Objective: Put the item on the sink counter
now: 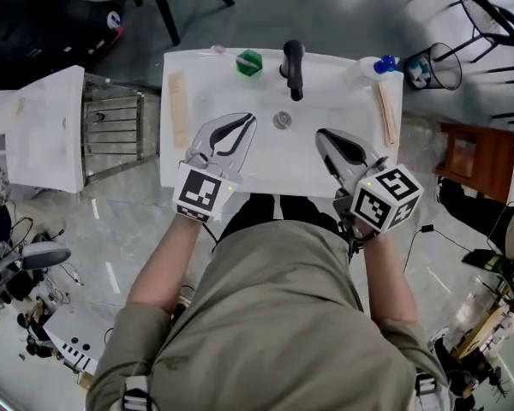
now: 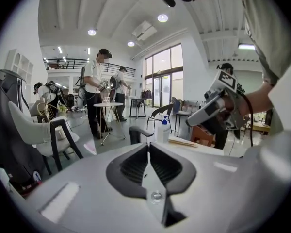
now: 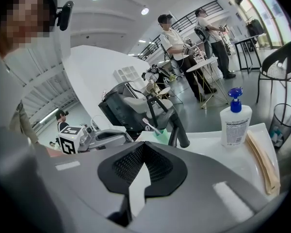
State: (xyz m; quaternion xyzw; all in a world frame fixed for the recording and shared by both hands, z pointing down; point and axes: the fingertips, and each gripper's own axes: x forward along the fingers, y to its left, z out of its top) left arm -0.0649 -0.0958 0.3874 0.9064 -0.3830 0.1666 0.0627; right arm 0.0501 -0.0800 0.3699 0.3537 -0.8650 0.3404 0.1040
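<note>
Person stands at the sink counter (image 1: 265, 176), both tools held out over the basin, in front of the faucet (image 1: 293, 68).

Left hand-held gripper (image 2: 148, 145): jaws pressed together, nothing between them. It sits in front and to the left of the faucet, nose pointed toward the drain (image 1: 282, 120).

Right hand-held gripper (image 3: 143, 146): jaws also together, also empty. It sits in front and to the right of the faucet, angled in toward the same spot.

Nothing is being carried. The loose things are along the back rim:
- green cup (image 1: 249, 62), just left of the faucet, upright, with a toothbrush (image 3: 148, 125) in it
- soap bottle (image 1: 367, 70), right of the faucet near the back corner, upright, with a blue pump

Can't tell which one is the task item. Either way it rests on the counter, well apart from both tools.

My read: the placing is done, or no pickup has begun. Shut, empty jaws parked low over the basin look like a neutral pose, clear of the cup and bottle so nothing gets knocked over.

Wooden strips lie along the counter edges, one far left of the faucet (image 1: 178, 110) and one far right (image 1: 386, 114). Both are flat and out of the working area.
</note>
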